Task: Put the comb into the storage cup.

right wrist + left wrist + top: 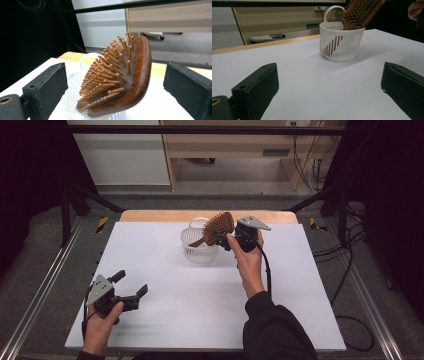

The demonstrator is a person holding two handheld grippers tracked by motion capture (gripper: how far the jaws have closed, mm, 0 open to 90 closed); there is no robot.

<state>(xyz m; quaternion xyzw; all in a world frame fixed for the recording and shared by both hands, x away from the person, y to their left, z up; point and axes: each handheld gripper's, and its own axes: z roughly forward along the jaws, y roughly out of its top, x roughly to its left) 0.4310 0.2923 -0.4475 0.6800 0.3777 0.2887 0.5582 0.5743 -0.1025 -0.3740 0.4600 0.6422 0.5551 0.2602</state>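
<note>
A brown wooden hairbrush (pixel 218 225) stands handle-down in a small white slatted basket (pixel 199 251) at the back middle of the table, its bristled head leaning out over the rim. My right gripper (pixel 221 240) is open beside the brush head. In the right gripper view the brush (pixel 120 77) sits between the two spread jaws without touching either, above the basket (pixel 72 97). My left gripper (pixel 132 286) is open near the front left corner, with nothing in it. From the left gripper view (pixel 327 82) the basket (pixel 340 47) and brush (pixel 359 12) stand farther off.
A white sheet (pixel 200 310) covers the table, with a wooden edge (pixel 150 216) at the back. Metal rails (pixel 45 285) run along both sides. The right gripper's cable (pixel 267 270) hangs along the forearm.
</note>
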